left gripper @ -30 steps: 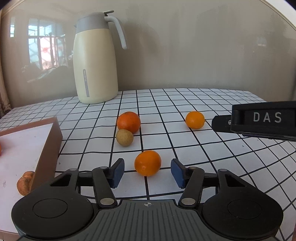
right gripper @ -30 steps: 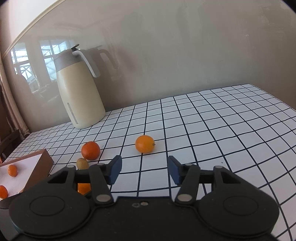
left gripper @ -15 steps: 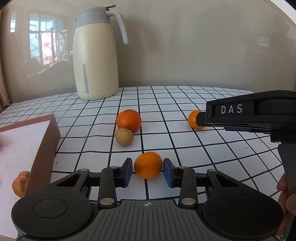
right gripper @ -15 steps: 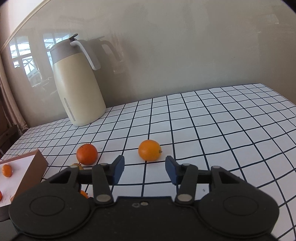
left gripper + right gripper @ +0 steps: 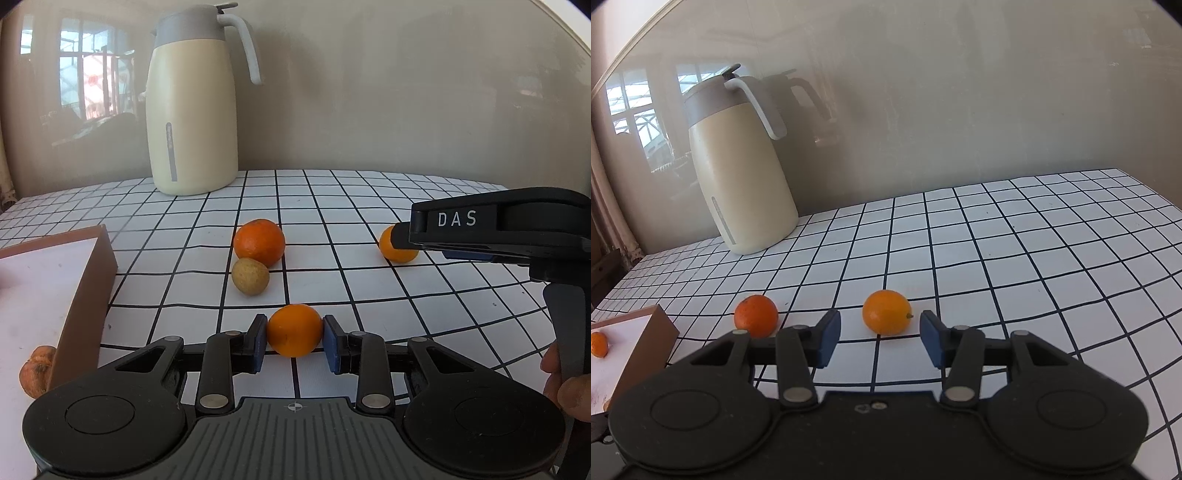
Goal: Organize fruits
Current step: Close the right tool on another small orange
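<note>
Looking along your left gripper [image 5: 294, 341], you get things the right camera hides: a small tan fruit [image 5: 250, 276] touching the front of a deep-orange tangerine [image 5: 259, 242], a wrinkled brownish fruit [image 5: 36, 371] low beside the box [image 5: 86, 295], and your right gripper seen side-on, its tip covering part of the far orange [image 5: 395, 251]. The right view alone shows a small orange fruit [image 5: 598, 344] lying on the white inside of the box [image 5: 650, 338]. Your left gripper is pinched on the near orange [image 5: 294, 329], both blue pads pressed to its sides; whether it is off the checked tablecloth [image 5: 369, 280] you cannot tell. Your right gripper [image 5: 879, 338] is spread wide, its pads touching nothing, with the far orange [image 5: 886, 317] resting on the cloth just beyond and between the fingertips. That fruit is smooth, bright, slightly oval, with a small stem nub on its right. The tangerine [image 5: 756, 316] sits to its left, and a cream jug [image 5: 738, 177] stands at the back by the wall.
</note>
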The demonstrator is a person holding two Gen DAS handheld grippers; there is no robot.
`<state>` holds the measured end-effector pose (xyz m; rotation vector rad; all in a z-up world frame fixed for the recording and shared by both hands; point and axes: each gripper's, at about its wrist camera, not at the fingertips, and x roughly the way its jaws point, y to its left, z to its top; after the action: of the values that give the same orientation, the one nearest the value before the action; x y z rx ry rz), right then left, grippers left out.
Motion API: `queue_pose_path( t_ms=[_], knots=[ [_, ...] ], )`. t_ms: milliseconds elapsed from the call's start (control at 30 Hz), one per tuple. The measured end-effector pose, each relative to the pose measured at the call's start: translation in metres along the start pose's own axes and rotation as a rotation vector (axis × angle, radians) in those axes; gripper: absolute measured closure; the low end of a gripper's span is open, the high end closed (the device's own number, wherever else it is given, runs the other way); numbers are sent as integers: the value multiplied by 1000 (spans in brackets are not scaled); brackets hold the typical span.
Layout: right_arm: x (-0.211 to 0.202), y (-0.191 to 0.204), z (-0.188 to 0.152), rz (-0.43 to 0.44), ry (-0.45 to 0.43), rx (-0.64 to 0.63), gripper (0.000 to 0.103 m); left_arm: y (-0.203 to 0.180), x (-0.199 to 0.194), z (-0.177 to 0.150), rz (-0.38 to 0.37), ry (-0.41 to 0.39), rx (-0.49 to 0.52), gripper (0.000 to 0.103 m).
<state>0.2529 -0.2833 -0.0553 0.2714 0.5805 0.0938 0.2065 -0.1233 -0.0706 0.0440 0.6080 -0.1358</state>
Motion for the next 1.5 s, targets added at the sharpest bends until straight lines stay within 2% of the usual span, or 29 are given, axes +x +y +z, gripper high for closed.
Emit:
queue_pose_path(
  t_ms=[133, 233, 533, 767, 967, 1500],
  knots=[
    [7, 0, 1, -2, 6, 1, 63, -1, 0, 0, 4, 0, 5, 71],
    [11, 2, 1, -1, 13, -4, 67, -1, 0, 0, 7, 0, 2, 71],
    [27, 5, 7, -27, 23, -22, 68, 0, 0, -1, 8, 1, 6, 71],
    [22, 5, 6, -34, 8, -50, 85, -1, -1, -1, 11, 0, 12, 71],
    [14, 3, 2, -25, 12, -53, 92, -2, -2, -3, 13, -3, 17, 71],
    [-7, 4, -7, -17, 5, -66, 93, -1, -3, -4, 14, -6, 20, 71]
  ],
)
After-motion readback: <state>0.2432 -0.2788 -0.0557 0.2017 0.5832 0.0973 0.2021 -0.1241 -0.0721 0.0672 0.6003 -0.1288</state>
